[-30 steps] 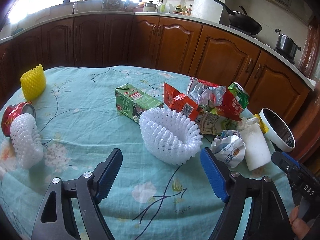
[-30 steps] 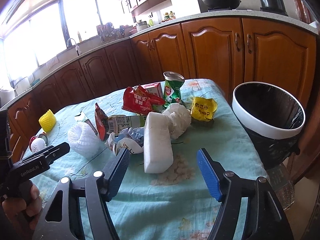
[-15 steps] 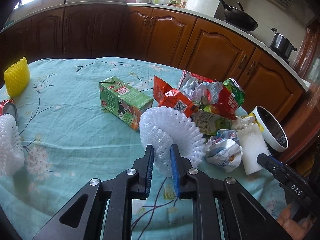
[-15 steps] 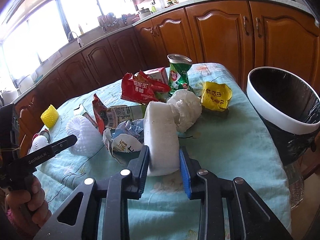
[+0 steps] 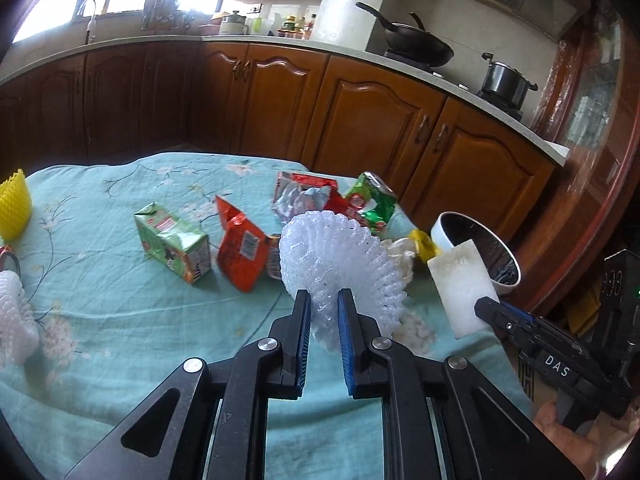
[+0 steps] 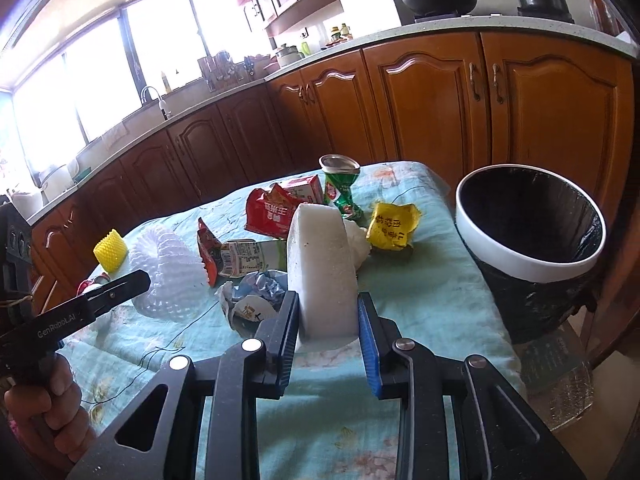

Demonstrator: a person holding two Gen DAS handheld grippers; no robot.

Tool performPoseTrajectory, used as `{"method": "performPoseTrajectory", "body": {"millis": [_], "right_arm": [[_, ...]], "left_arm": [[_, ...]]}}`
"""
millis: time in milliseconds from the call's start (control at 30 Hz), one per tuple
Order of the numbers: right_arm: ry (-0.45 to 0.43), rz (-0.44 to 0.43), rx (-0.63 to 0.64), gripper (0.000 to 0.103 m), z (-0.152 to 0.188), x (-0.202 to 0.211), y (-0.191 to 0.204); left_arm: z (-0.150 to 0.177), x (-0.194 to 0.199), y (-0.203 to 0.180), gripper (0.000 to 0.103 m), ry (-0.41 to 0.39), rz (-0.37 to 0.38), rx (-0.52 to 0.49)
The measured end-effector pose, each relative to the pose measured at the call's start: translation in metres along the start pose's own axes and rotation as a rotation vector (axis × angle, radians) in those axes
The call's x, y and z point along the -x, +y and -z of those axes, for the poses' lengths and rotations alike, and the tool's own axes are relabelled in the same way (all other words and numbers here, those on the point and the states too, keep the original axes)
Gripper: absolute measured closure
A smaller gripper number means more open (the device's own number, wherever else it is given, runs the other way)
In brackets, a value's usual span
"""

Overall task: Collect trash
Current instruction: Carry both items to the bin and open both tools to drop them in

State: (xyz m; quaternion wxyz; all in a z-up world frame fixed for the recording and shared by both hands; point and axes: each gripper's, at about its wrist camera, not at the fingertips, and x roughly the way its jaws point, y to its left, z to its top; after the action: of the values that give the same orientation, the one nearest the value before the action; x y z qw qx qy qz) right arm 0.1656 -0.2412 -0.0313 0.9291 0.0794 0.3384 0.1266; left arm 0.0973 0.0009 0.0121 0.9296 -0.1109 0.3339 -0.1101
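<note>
Left wrist view showed the left gripper [image 5: 323, 308] clamping a foam net [image 5: 340, 260], wrappers [image 5: 242, 246] at 11 o'clock; only the right view showed the right gripper [image 6: 328, 316] squeezing a foam block [image 6: 322, 276], bin [image 6: 532, 248] at 2 o'clock.

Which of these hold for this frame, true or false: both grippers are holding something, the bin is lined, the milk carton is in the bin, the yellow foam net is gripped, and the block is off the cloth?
1. The left gripper is shut on the white foam net. True.
2. The right gripper is open and empty. False: it is shut on the white foam block.
3. The trash bin has a black liner. True.
4. The green milk carton is in the bin. False: it lies on the tablecloth.
5. The yellow foam net is gripped. False: it stands free on the cloth.
6. The block is lifted off the cloth. True, in the left wrist view.
</note>
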Motion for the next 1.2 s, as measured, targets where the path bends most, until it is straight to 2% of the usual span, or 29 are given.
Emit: {"method": "performPoseTrajectory", "body": {"millis": [333, 600, 967, 1200], "right_arm": [[-0.033, 0.074, -0.07, 0.074, -0.004, 0.024, -0.053], [-0.051, 0.145, -0.125, 0.074, -0.01, 0.035, -0.097], [-0.056, 0.238, -0.155, 0.074, -0.039, 0.031, -0.152], [-0.036, 0.274, -0.16, 0.073, -0.058, 0.017, -0.176]], "left_arm": [[-0.011, -0.038, -0.053, 0.09, 0.069, 0.099, -0.095], [-0.023, -0.086, -0.09, 0.09, 0.118, 0.143, -0.184], [-0.055, -0.159, -0.139, 0.09, 0.194, 0.2, -0.221], [-0.083, -0.213, -0.164, 0.089, 0.233, 0.208, -0.232]]}}
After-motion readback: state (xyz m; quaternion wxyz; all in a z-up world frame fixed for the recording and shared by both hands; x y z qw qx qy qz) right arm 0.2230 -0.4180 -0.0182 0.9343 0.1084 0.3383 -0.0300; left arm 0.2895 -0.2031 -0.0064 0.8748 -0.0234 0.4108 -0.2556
